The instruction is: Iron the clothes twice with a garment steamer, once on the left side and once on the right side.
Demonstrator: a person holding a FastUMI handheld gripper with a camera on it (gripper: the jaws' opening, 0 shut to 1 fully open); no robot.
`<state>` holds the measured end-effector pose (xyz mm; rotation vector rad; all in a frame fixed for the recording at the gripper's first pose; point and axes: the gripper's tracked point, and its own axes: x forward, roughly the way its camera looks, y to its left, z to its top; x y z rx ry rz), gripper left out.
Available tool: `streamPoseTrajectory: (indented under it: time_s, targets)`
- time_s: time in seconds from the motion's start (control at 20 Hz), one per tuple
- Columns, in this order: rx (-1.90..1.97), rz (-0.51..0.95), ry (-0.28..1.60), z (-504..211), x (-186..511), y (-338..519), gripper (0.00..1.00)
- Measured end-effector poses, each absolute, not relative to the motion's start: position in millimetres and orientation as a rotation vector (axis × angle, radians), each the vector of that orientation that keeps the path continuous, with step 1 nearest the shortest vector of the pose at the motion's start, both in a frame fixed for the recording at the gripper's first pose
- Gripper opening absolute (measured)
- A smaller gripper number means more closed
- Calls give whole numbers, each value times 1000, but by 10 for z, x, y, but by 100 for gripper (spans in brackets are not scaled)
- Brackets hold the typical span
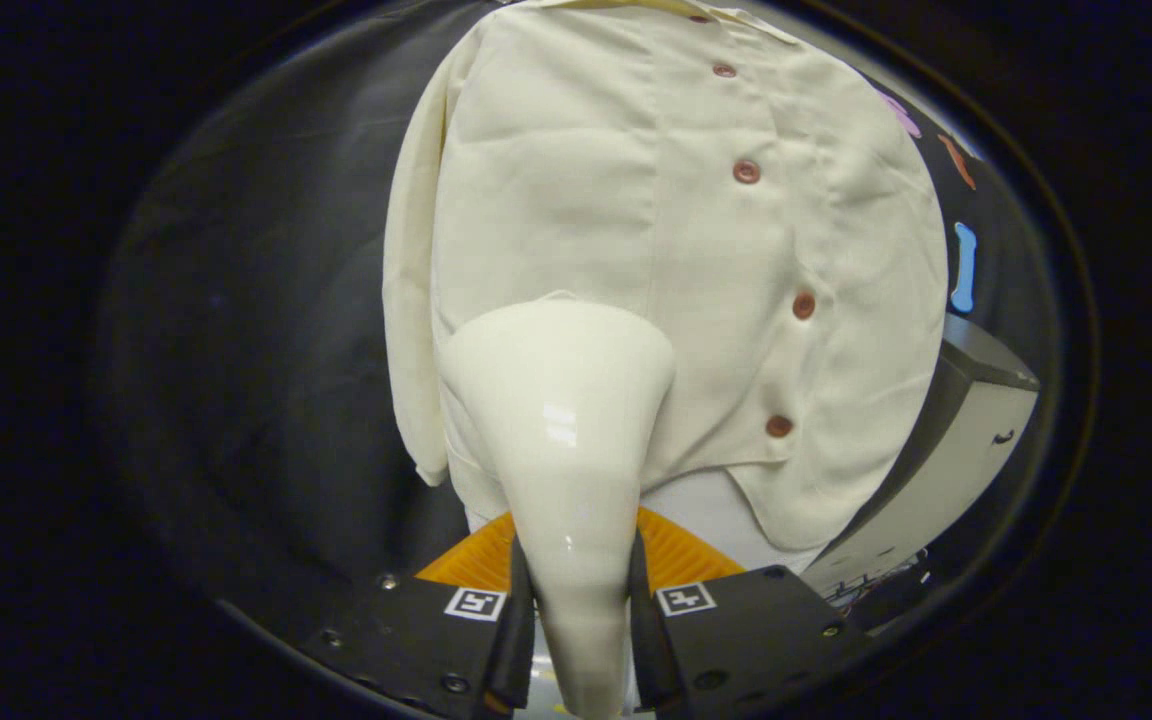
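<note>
The gripper [581,610] is holding the garment steamer [561,420]. Both fingers [516,620] are squeezing the thin white handle, one on each side. The handle is running up between the fingers and getting wider, like a cone. The wide head of the steamer is pointing at the shirt [656,260].

The shirt is hanging just beyond the fingers, in front of the dark booth wall [266,330]. It is cream and has a row of small brown buttons [746,172] going down its front. The steamer head is sitting over the lower part of the shirt, on the side away from the buttons, near the bottom hem. It is looking like the head is touching the cloth, but it is hard to be sure from here.

One sleeve [406,300] is hanging down along the far edge of the shirt, beside the steamer. A grey box [946,460] is standing past the button side of the shirt, down low.
</note>
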<state>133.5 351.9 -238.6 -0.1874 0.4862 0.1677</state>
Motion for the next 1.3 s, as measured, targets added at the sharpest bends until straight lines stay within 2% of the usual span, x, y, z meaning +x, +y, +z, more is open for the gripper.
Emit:
streamPoseTrajectory:
  time_s: [0.35,0.65,0.95,1.3]
  targets:
    - [-263,124,571,-3056,1307,3232,41]
    - [-258,135,579,-3132,1085,3189,41]
    - [-227,123,511,-2783,838,3183,41]
    - [-158,98,378,-1917,751,3183,41]
